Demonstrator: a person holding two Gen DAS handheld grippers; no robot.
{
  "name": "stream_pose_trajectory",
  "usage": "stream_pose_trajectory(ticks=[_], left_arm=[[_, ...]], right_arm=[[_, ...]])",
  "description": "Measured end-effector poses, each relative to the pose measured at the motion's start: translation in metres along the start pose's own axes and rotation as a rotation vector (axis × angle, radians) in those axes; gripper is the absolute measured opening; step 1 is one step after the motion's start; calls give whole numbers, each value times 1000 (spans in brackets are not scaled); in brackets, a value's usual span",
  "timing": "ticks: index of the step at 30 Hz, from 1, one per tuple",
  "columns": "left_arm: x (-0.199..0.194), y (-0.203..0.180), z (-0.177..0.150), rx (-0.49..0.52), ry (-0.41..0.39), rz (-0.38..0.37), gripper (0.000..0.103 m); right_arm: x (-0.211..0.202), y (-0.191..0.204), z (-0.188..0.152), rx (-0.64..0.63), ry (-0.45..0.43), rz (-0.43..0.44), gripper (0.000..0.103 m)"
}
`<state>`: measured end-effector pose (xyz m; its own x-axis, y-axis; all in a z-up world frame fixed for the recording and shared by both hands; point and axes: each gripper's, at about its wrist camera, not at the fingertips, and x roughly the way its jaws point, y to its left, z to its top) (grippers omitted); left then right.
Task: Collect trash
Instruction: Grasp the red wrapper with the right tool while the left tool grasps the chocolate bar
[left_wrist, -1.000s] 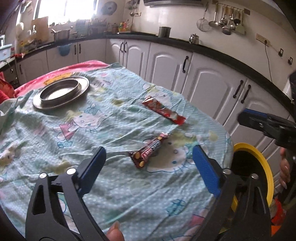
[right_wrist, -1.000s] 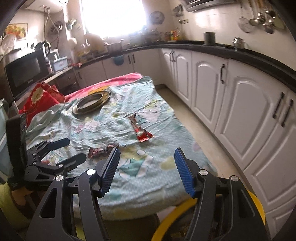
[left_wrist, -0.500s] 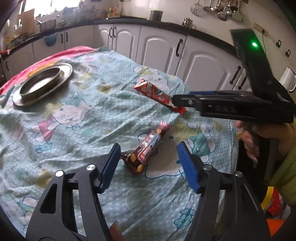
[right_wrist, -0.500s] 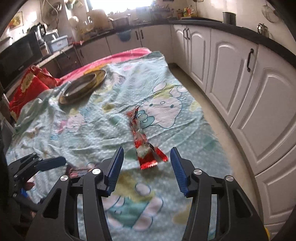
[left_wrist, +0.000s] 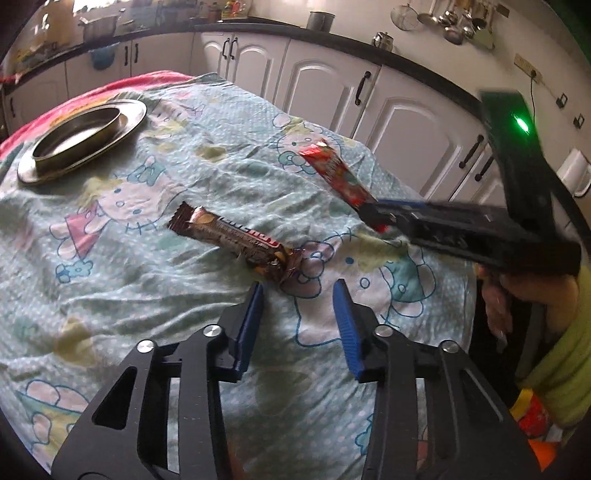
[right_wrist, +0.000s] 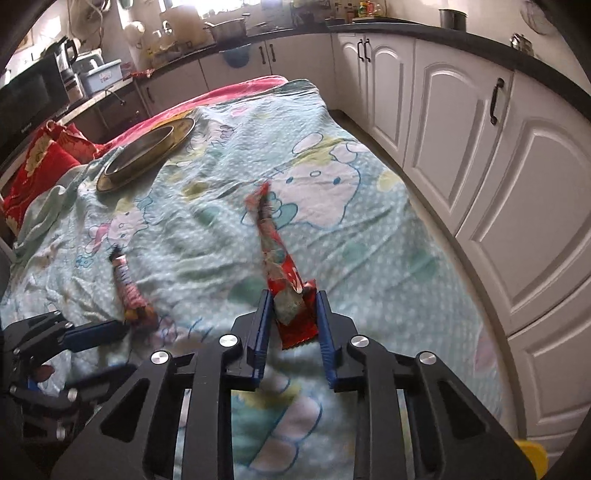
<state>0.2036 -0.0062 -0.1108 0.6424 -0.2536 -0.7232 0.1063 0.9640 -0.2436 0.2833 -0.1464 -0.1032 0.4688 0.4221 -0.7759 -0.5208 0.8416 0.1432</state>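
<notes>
Right gripper just narrowed, pinching red wrapper; left gripper narrowed, apparently empty; brown wrapper lettering unreadable.

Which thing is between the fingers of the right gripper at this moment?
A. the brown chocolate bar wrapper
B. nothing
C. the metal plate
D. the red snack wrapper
D: in the right wrist view the right gripper has its blue pads on both sides of the near end of the red snack wrapper, and its jaws have just been closing on it.
</notes>
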Motion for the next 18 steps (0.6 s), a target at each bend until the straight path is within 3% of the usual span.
stream_pose_trajectory(ticks=[9,11,12,13,18], left_arm=[[-7,34,-9,-220,-8,-173,19],[-8,42,-10,-287,-9,-217,27],[-8,46,-10,-322,-15,-250,40],[-8,47,-9,-346,-18,-272,44],[-3,39,5,-358,-16,-195,44]], right_arm=[[-27,11,-33,5,-15,4,19],[-35,11,-40,16,-24,6,19],[-39,10,-42,23,-30,8,19],[-43,10,-44,29,-35,9,18],[-77,2,-56,66,-77,21,18]])
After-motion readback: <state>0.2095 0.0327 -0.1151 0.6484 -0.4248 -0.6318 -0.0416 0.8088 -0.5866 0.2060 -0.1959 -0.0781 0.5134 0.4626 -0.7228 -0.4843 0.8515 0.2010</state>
